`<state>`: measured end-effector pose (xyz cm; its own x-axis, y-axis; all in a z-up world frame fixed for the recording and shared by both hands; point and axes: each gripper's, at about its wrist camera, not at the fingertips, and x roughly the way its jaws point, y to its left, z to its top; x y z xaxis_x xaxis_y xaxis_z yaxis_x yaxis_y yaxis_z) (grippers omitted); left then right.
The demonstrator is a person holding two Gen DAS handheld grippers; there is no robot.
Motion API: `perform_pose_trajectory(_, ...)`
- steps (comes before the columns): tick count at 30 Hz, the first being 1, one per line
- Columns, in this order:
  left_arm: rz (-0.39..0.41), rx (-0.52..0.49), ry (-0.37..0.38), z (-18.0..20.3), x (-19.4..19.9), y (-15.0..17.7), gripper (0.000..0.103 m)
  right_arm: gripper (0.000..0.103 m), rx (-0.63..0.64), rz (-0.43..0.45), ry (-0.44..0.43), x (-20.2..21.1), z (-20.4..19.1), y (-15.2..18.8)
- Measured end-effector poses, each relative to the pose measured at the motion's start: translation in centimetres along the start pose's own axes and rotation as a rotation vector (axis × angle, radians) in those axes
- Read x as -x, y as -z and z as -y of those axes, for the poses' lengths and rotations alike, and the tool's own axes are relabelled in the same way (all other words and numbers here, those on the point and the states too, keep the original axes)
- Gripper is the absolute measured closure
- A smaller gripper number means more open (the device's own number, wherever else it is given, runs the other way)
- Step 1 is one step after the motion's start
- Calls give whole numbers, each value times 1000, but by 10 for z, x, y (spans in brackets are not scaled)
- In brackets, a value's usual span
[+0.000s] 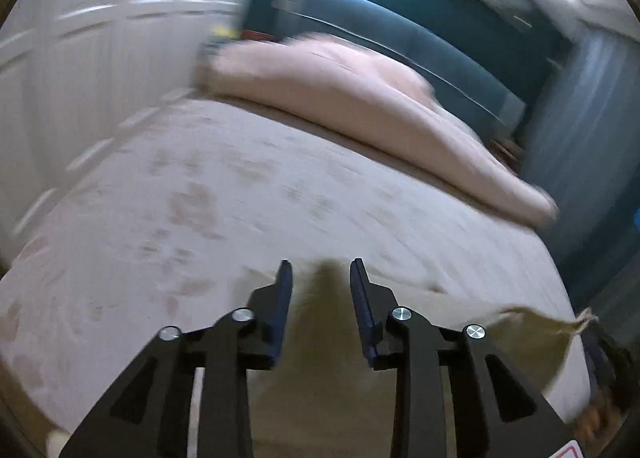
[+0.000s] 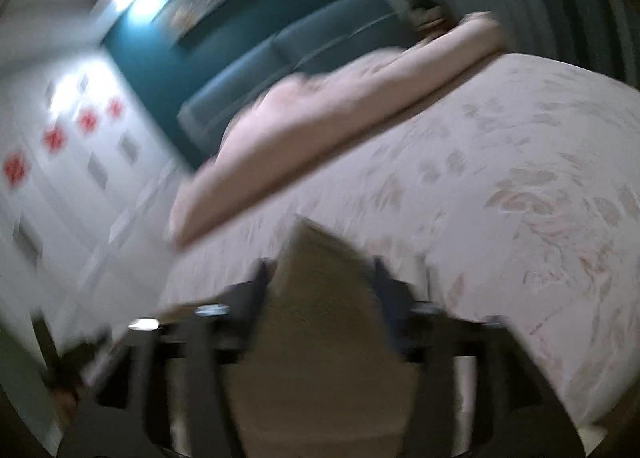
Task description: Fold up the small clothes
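— Olive cloth (image 1: 320, 358) looks thin, soft and light; it lies on the bed (image 1: 200, 198), under both grippers.
— Left gripper (image 1: 321, 270) jaws stand narrowly apart, holding nothing; right gripper (image 2: 320, 270) jaws wide, cloth between. I would pinch the corners.

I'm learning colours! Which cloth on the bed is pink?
The long rolled blanket by the blue headboard; the small garment under the grippers is olive-tan.

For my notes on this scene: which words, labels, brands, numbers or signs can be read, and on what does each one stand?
No text can be read in either view.
Red and white sticker at the left gripper's base: mostly cut off, unreadable.
Red flower-like marks on the white wardrobe: decoration, blurred, no letters.
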<state>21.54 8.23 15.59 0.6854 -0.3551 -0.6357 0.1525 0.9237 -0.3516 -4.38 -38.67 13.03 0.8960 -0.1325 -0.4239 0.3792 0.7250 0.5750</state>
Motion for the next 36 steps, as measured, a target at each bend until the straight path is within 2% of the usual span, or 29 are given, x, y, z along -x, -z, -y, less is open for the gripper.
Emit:
perform_pose_trajectory(1,-8,29,14,-6,-1,-1,62,26,-38,31,-20,9,5,3)
perform_pose_trajectory(2,-20,65,46,-16,1,5,54,24,-58,40,-43,16,10,11)
perform_pose_trajectory(3,-30,88,51,-25,4,14,37,23,-55,22,-37,17,13,19)
perform_pose_trajectory(4,-41,97,44,-32,5,23,34,23,-41,-6,-21,20,21,29)
perform_pose_trajectory(6,-121,77,26,-50,-2,56,34,23,0,-90,61,15,38,59)
perform_pose_trajectory(8,-200,93,-10,-65,-12,93,34,23,-28,-190,130,0,63,85)
perform_pose_trajectory(9,-245,122,-19,-70,-21,110,34,23,-74,-229,163,-7,77,96)
perform_pose_trajectory(12,-349,252,-1,-88,-50,143,34,23,-184,-280,162,-23,100,110)
perform_pose_trajectory(15,-368,325,19,-91,-69,153,34,23,-238,-316,135,-44,105,111)
perform_pose_trajectory(18,-355,290,-8,-78,-85,152,34,22,-277,-341,111,-60,97,117)
perform_pose_trajectory(20,-361,292,-23,-73,-89,150,34,22,-294,-345,126,-74,96,116)
perform_pose_trajectory(21,-368,297,-21,-73,-92,147,48,26,-299,-346,121,-78,95,118)
perform_pose_trajectory(22,-381,298,12,-72,-93,143,77,42,-300,-345,117,-80,94,118)
perform_pose_trajectory(23,-401,301,39,-76,-91,141,77,53,-298,-355,99,-85,93,116)
perform_pose_trajectory(24,-398,307,42,-77,-86,138,80,81,-294,-371,96,-88,91,116)
perform_pose_trajectory(27,-379,261,63,-72,-61,130,87,90,-293,-375,54,-76,86,108)
perform_pose_trajectory(30,-394,228,93,-70,-23,129,94,93,-229,-377,33,-41,74,101)
perform_pose_trajectory(33,-446,195,76,-78,15,149,96,93,-155,-435,56,3,72,113)
perform_pose_trajectory(36,-525,189,31,-92,42,187,96,93,-109,-528,121,42,82,146)
